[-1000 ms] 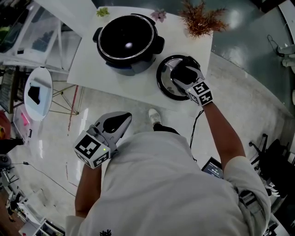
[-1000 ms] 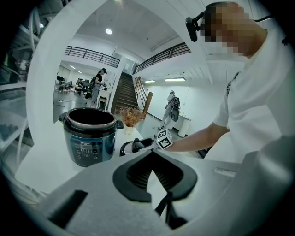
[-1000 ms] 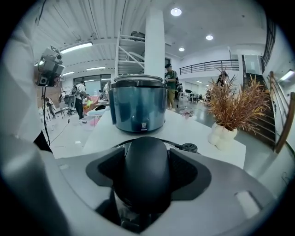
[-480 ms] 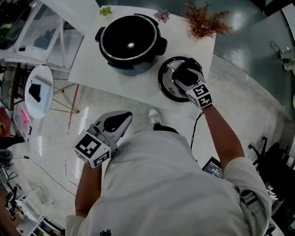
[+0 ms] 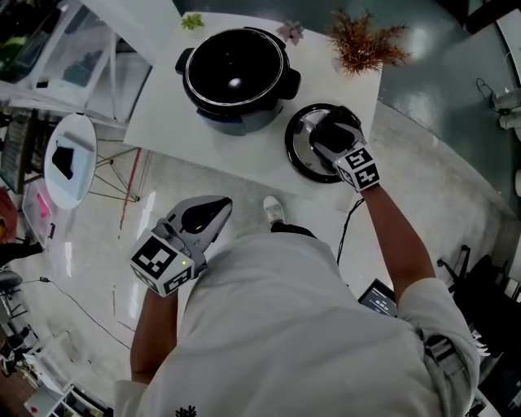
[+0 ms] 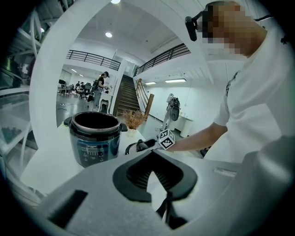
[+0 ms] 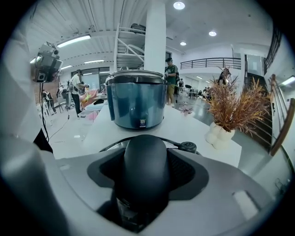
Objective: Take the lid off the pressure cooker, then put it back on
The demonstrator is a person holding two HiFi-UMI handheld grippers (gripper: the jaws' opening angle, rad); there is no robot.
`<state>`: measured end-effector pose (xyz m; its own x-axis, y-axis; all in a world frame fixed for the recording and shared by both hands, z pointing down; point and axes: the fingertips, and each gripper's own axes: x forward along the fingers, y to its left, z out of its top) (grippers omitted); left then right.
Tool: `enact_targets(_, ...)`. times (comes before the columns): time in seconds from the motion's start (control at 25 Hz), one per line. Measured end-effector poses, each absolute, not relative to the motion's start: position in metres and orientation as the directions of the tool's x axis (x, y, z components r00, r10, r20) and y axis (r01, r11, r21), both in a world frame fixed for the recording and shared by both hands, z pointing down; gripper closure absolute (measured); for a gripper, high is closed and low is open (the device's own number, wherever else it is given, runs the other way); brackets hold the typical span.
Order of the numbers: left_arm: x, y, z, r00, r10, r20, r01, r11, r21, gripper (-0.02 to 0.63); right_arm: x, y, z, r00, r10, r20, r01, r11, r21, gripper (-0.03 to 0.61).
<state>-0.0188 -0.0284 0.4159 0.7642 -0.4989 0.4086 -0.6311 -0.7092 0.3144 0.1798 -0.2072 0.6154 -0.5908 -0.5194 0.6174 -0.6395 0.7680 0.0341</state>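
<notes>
The lid [image 5: 303, 147], round steel with a black handle [image 7: 144, 170], lies flat and handle-up on the white table [image 5: 163, 114], just right of the open cooker [image 5: 236, 77]. The handle's long axis points toward the cooker. The right gripper [image 5: 332, 130] has just narrowed and clamps the handle. The lid has not moved. The left gripper [image 5: 213, 213] has its jaws together, empty.

This is a large open indoor hall, more a workplace or lab than a home. A staircase [image 6: 123, 94] climbs to a railed upper gallery [image 6: 90, 59], and round lights [image 7: 179, 5] dot the high ceiling. People [image 7: 75, 92] stand about at work stations, and the polished floor [image 5: 98, 244] stretches wide around a white surface [image 5: 163, 114].
</notes>
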Motion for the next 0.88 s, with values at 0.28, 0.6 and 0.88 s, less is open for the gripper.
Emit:
enact_targets(0.28, -0.024, -0.018, 0.415, 0.785, -0.482, 0.388, -0.605, -0.73, 0.317, 0.607, 0.187, -0.194, 0.586, -0.585, -0.518, 0.624, -0.626, 0.777, 0.058, 0.287)
enact_targets(0.6, -0.029, -0.009, 0.414, 0.82, -0.447, 0.356, -0.558, -0.764, 0.325, 0.607, 0.196, -0.174, 0.535, -0.587, -0.526, 0.615, -0.641, 0.766, 0.045, 0.287)
enact_targets(0.88, -0.035, -0.002, 0.41, 0.84, -0.438, 0.32, -0.532, -0.777, 0.335, 0.607, 0.195, -0.161, 0.478, -0.608, -0.529, 0.592, -0.646, 0.763, 0.017, 0.287)
